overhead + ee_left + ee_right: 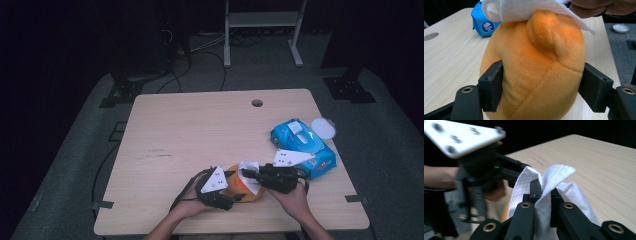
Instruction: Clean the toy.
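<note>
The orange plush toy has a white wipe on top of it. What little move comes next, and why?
Probably a short rub of the white wipe across the orange plush toy. The left gripper clamps the toy on both sides, steadying it, and the right gripper pinches the wipe, which already lies on its top.

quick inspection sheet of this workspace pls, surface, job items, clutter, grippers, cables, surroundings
surface: wooden table, round hole near far edge
job's things: orange plush toy clamped upright; white wipe draped over its top
clutter: blue wipes pack, its lid flipped open
grippers: left gripper shut on the plush toy; right gripper shut on the wipe
cables: several on the floor beyond the table
surroundings: dark room, white frame legs behind
</note>
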The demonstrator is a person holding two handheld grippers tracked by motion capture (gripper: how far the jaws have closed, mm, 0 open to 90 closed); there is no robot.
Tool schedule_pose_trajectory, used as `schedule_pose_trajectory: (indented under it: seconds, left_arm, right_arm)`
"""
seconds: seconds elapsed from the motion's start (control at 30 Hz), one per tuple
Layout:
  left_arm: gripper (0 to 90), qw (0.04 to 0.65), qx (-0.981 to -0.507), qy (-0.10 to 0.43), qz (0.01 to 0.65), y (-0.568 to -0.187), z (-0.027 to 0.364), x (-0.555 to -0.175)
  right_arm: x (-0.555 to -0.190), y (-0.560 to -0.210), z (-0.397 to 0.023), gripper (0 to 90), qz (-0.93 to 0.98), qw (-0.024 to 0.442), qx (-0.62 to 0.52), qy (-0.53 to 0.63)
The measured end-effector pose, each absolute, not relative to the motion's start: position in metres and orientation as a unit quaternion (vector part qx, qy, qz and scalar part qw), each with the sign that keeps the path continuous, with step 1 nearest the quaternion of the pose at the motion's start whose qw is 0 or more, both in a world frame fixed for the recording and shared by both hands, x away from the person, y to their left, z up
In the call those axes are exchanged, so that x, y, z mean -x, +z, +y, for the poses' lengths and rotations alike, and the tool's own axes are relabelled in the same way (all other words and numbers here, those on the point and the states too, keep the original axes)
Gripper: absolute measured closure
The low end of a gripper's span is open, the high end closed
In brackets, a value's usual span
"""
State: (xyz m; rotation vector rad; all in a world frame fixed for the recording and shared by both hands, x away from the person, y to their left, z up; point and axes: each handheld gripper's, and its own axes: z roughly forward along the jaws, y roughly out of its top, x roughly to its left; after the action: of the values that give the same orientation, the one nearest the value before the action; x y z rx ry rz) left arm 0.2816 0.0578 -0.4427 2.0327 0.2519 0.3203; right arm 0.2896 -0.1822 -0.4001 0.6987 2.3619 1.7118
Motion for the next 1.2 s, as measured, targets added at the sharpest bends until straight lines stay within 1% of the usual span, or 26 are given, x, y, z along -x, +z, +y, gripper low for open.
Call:
schedule_pose_trajectory:
  seconds: [0.1, 0.23, 0.37, 0.47, 0.57, 0.77, 0.9, 1.03, 1.1, 1.13, 1.17, 1.2]
  left_arm:
    - [28.9, 0.506, -0.845, 0.140, 0.099, -0.443, 0.057, -0.276]
    - [29.0, 0.503, -0.847, 0.149, 0.089, -0.445, 0.056, -0.274]
    - [28.9, 0.498, -0.848, 0.162, 0.079, -0.444, 0.052, -0.272]
    - [28.8, 0.482, -0.854, 0.189, 0.054, -0.444, 0.047, -0.265]
    - [29.0, 0.469, -0.857, 0.208, 0.030, -0.445, 0.042, -0.259]
    - [29.4, 0.473, -0.858, 0.198, 0.031, -0.445, 0.044, -0.261]
    - [29.4, 0.477, -0.857, 0.193, 0.034, -0.446, 0.045, -0.262]
    - [29.4, 0.479, -0.857, 0.187, 0.046, -0.445, 0.046, -0.266]
    - [29.6, 0.486, -0.854, 0.176, 0.066, -0.444, 0.047, -0.271]
    - [29.6, 0.487, -0.853, 0.171, 0.073, -0.444, 0.048, -0.272]
    - [29.7, 0.489, -0.852, 0.169, 0.077, -0.444, 0.048, -0.273]
    - [29.8, 0.491, -0.851, 0.168, 0.079, -0.445, 0.048, -0.273]
  right_arm:
    - [-0.298, -0.403, -0.197, 85.8, 0.787, 0.087, -0.255, 0.555]
    - [-0.295, -0.405, -0.202, 85.8, 0.786, 0.078, -0.261, 0.556]
    - [-0.283, -0.399, -0.186, 85.7, 0.792, 0.064, -0.226, 0.564]
    - [-0.280, -0.398, -0.175, 85.8, 0.798, 0.062, -0.212, 0.561]
    - [-0.286, -0.401, -0.172, 85.8, 0.807, 0.078, -0.222, 0.542]
    - [-0.300, -0.410, -0.193, 85.8, 0.801, 0.079, -0.258, 0.534]
    - [-0.299, -0.409, -0.198, 85.8, 0.798, 0.083, -0.265, 0.535]
    - [-0.290, -0.405, -0.195, 85.9, 0.796, 0.076, -0.253, 0.544]
    - [-0.283, -0.399, -0.188, 86.1, 0.795, 0.048, -0.231, 0.559]
    - [-0.281, -0.397, -0.185, 86.1, 0.796, 0.052, -0.223, 0.560]
    - [-0.277, -0.394, -0.180, 86.1, 0.800, 0.065, -0.217, 0.555]
    - [-0.279, -0.394, -0.179, 86.1, 0.802, 0.067, -0.217, 0.553]
